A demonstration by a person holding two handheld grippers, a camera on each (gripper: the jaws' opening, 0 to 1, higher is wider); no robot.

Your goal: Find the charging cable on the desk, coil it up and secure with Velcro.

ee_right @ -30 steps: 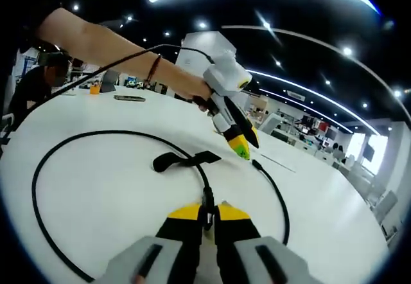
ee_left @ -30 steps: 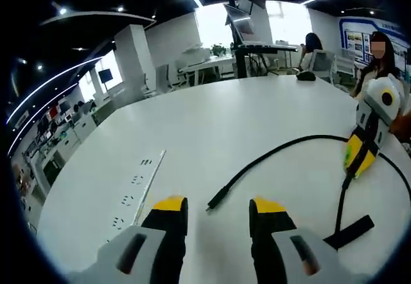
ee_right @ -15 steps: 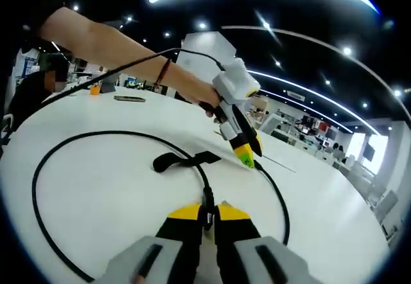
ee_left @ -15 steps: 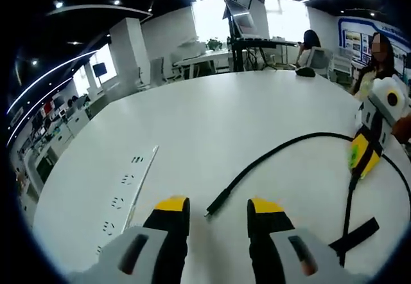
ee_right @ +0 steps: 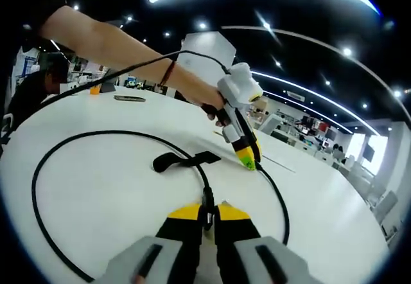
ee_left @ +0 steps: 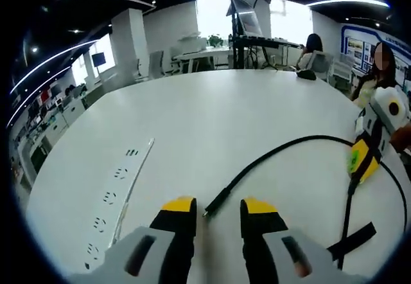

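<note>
Left gripper (ee_left: 210, 208), jaws released, is straddling the cable's plug end (ee_left: 213, 204); right gripper (ee_right: 208, 212) is grasping the charging cable (ee_right: 96, 134). Closing off-centre is risking pushing the plug across the bench (ee_left: 212, 117).

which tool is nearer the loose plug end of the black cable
Left. The left tool sits right at the black charging cable's loose plug end, which lies between its open jaws. The right tool is shut on the cable farther along, near the black Velcro strap.
</note>
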